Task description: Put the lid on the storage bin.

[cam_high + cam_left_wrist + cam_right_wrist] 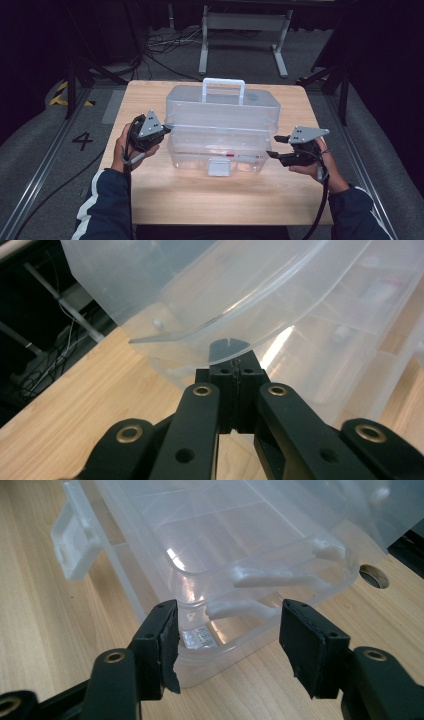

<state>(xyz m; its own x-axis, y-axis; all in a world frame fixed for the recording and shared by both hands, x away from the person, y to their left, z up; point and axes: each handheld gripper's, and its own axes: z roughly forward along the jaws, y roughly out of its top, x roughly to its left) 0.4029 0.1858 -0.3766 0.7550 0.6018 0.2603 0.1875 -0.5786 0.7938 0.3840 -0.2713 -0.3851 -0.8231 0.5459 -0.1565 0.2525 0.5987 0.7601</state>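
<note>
Hands hold two black grippers at a clear plastic box [222, 127] that sits in the middle of the wooden desk [150, 190]. The box has a white handle [223, 89] on top of its lid and a white latch [219, 167] on the front, on the side near the person. The lid is lifted up a little, so there is a gap between it and the bottom part. The left gripper [167, 128] is at the left end of the box, touching it. In the left gripper view its jaws are pressed tight together, and the tips [231, 347] sit right at the curved edge of the lid [260, 305]; I cannot tell if a thin bit of that edge is pinched between them. The right gripper [275, 146] is just beside the right end of the box. Its jaws are apart with nothing between them, and they point at the near corner of the box. Small things lie inside the box, but they are too blurry to name.
</note>
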